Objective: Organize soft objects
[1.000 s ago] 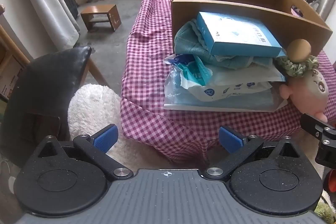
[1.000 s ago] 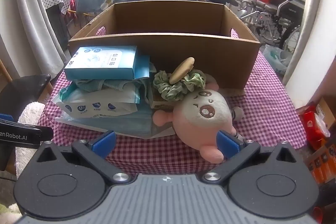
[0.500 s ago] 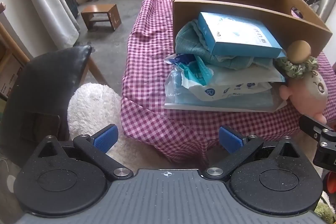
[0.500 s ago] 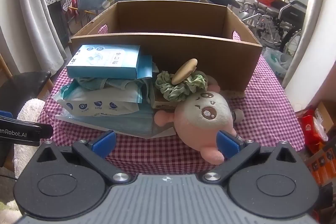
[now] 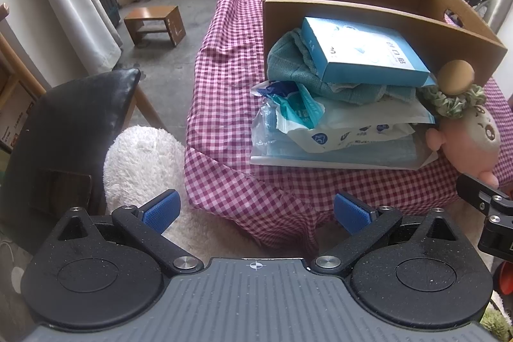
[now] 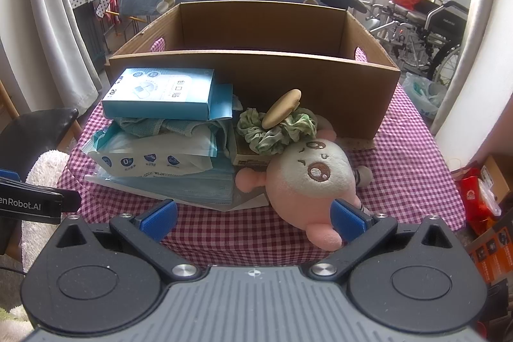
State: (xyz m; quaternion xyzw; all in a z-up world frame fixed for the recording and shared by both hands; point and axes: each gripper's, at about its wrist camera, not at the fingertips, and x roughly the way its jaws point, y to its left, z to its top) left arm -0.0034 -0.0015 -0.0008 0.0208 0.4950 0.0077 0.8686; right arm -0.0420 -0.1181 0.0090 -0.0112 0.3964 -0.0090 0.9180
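Plush and light, the pink stuffed toy [image 6: 312,178] lies on the checked surface [image 6: 400,169] before the cardboard box [image 6: 256,66], touching the right gripper [image 6: 253,218], whose fingers stand apart and empty. It will likely compress; grip the round body, not the limbs. The left gripper [image 5: 255,210] hangs off the surface edge, fingers apart.

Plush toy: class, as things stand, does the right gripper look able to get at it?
Probably yes. The right gripper is open, and the plush toy lies just ahead on the tablecloth, with nothing between them; only the scrunchie rests against its far side.
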